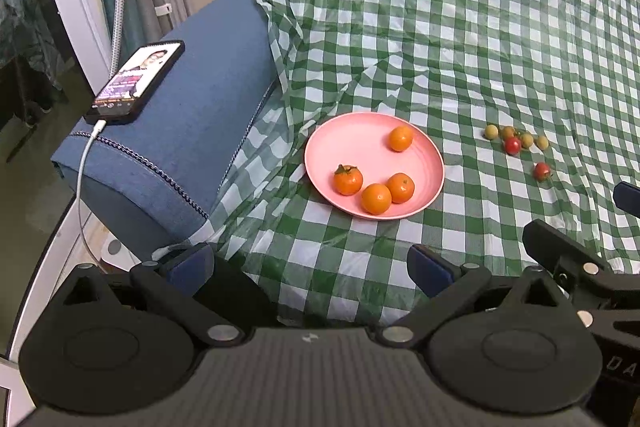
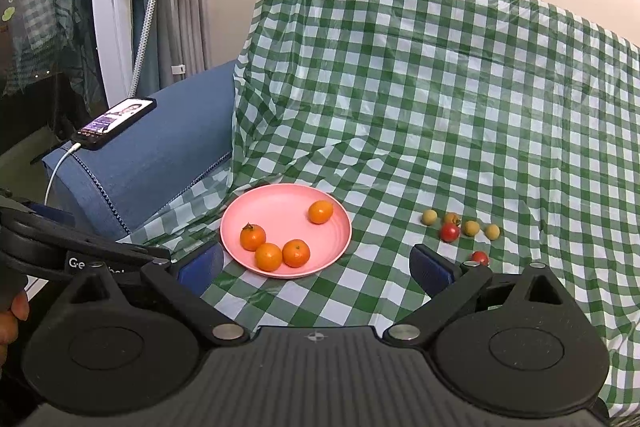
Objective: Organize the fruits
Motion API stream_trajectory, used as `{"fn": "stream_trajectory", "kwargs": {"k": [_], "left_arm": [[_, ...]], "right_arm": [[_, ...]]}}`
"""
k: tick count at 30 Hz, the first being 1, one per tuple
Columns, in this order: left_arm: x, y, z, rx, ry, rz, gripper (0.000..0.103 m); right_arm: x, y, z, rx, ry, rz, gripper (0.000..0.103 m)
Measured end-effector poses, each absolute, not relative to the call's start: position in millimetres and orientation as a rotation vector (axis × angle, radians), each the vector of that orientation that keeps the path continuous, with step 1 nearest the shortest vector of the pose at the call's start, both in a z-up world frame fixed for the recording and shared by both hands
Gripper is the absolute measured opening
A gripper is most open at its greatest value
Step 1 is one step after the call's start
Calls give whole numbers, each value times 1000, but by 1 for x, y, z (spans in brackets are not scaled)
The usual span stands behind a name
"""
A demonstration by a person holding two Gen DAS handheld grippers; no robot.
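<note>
Both grippers are empty, jaws spread wide, hovering short of the fruit over the green-checked tablecloth (image 1: 460,39).

Pink plate (image 1: 360,135) holds four tangerines: three bunched at the near rim (image 1: 376,198), one alone at the far side (image 1: 401,138). That group looks sorted already. What's left is the loose small fruit on the cloth right of the plate: a row of yellowish ones (image 1: 491,131) with a red cherry tomato (image 1: 513,145) among them, plus a second red cherry tomato (image 1: 542,171) apart from the row, nearer the cameras.

Key geometry: the stray tomato sits just beyond the right gripper's (image 2: 316,263) right finger (image 2: 430,267), so it's ahead and off to the right of the jaw gap, not centred. The right gripper is clearly the nearer one; the left gripper (image 1: 312,267) faces the plate, with the small fruit well off to its right. My read: the right one takes the tomato, needing a shift rightward and forward first. Round fruit, so no long axis to align, but it will probably roll on that slick, wrinkled cloth.

View differences: the left wrist view shows the stray tomato fully, while in the right wrist view it's partly hidden behind the finger linkage. The right wrist view catches the left gripper's body at its left edge. A phone (image 2: 116,123) is charging on the blue sofa arm (image 2: 160,155); irrelevant.
</note>
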State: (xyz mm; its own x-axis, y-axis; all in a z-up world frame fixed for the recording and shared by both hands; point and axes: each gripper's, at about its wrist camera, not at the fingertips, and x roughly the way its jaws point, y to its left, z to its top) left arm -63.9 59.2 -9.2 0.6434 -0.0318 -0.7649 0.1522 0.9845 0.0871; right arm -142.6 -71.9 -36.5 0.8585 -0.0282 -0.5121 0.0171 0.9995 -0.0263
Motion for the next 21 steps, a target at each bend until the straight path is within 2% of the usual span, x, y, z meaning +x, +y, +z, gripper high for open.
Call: {"fn": "stream_trajectory", "kwargs": {"k": [21], "left_arm": [[-5,20,-52,216,998,-117,103]], "right_arm": [[-84,-113,-81,57,643,-64,99]]}}
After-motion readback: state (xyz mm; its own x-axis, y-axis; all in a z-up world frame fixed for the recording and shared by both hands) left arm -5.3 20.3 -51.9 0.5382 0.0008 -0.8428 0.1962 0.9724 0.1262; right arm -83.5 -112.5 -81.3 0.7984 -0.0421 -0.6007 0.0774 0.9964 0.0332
